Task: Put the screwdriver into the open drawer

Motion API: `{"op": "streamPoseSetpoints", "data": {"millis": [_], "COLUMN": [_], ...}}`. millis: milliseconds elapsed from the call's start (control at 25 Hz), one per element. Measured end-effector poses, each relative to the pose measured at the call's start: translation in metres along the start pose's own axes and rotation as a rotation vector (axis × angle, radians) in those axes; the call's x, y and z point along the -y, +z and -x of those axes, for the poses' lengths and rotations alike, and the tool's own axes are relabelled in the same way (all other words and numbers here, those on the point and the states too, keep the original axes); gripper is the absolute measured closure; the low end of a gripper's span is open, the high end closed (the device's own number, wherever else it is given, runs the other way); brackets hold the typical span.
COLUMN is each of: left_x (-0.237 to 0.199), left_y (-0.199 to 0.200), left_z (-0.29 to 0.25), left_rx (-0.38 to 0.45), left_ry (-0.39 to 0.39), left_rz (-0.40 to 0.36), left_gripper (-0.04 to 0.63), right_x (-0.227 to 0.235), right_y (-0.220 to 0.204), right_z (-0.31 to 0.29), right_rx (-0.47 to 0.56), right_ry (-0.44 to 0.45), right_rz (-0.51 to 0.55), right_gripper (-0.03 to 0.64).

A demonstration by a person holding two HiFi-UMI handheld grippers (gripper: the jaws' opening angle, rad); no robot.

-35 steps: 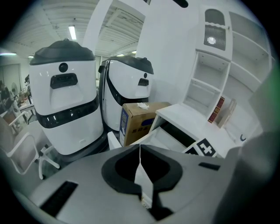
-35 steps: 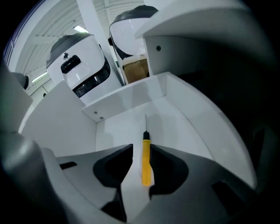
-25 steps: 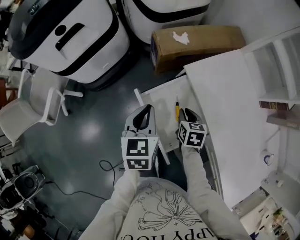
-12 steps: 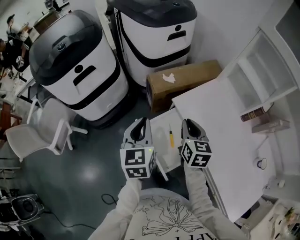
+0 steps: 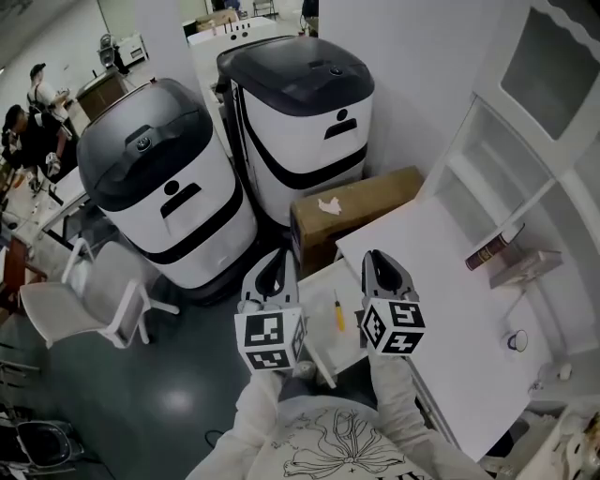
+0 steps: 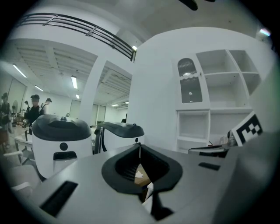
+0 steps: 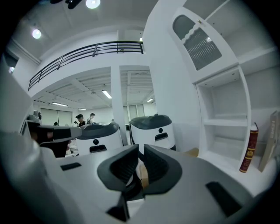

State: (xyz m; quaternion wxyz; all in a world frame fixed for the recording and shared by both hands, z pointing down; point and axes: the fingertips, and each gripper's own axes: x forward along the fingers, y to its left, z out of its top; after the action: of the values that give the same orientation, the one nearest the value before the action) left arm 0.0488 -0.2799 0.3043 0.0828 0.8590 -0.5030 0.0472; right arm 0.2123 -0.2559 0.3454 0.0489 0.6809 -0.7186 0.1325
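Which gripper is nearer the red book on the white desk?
Right. The right gripper, jaws closing on nothing, is at the left edge of the white desk, the red book off to its right. The left gripper, shut and empty, is farther left, across the open drawer.

Bright, even light falls from ceiling strips (image 6: 74,82) and a round lamp (image 7: 92,3). The glossy floor (image 5: 178,403) throws back pale glare. Both gripper views bow towards dark round edges; my left tool (image 6: 140,148) looms soft and unfocused.
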Motion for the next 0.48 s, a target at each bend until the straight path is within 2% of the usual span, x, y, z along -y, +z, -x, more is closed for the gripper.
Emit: {"op": "streamPoseSetpoints", "data": {"millis": [240,480], "left_x": [0.005,0.005], "left_y": [0.027,0.031], "left_z": [0.007,0.007], "left_rx": [0.064,0.072], "left_ry": [-0.008,-0.005], "left_rz": [-0.02,-0.022], "left_gripper": [0.589,0.589], "right_x": [-0.003,0.0], "right_y": [0.034,0.045], "right_z": [0.015,0.021], "right_rx": [0.095,0.131], "right_ry": [-0.013,-0.028], "right_rz": [0.024,0.031], "right_gripper": [0.587,0.591]}}
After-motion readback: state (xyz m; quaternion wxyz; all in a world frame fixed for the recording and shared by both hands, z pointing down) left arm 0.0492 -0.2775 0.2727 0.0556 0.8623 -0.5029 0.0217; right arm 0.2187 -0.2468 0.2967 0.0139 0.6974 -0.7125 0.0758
